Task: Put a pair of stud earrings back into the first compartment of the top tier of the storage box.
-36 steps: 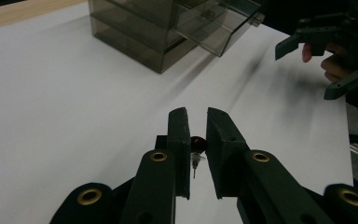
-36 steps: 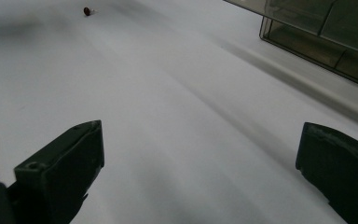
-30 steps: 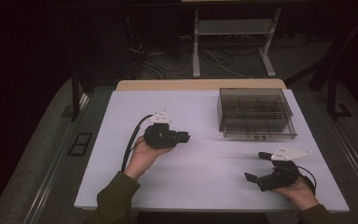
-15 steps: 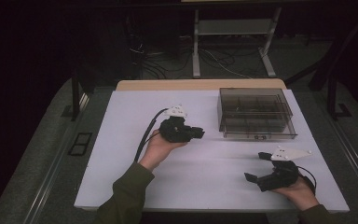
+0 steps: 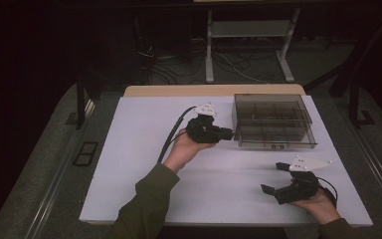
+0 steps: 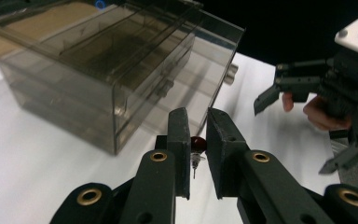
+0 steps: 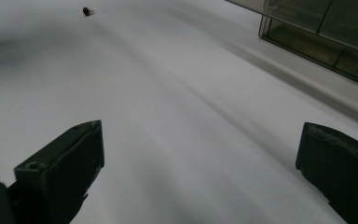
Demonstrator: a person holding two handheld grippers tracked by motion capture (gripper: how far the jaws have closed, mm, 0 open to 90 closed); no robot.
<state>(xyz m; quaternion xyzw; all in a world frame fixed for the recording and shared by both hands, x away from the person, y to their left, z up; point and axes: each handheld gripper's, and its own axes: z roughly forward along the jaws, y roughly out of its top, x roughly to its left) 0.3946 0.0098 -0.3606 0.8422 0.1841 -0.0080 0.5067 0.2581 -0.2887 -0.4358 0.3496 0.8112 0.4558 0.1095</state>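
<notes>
The white table is carrying a smoky clear plastic drawer box at its far right, and the left tongs are hovering just beside the box's near left corner. The box is looking rigid and light, likely to slide if nudged, so its small drawer knobs seem the place to pull. The right tongs are resting low over the table's near right, their jaws standing wide apart with nothing between them. The left tongs are pinching a tiny dark red bead with thin wire legs; it is probably very light, easily bent or dropped, and best held by its body. A similar bead is lying loose on the table.
</notes>
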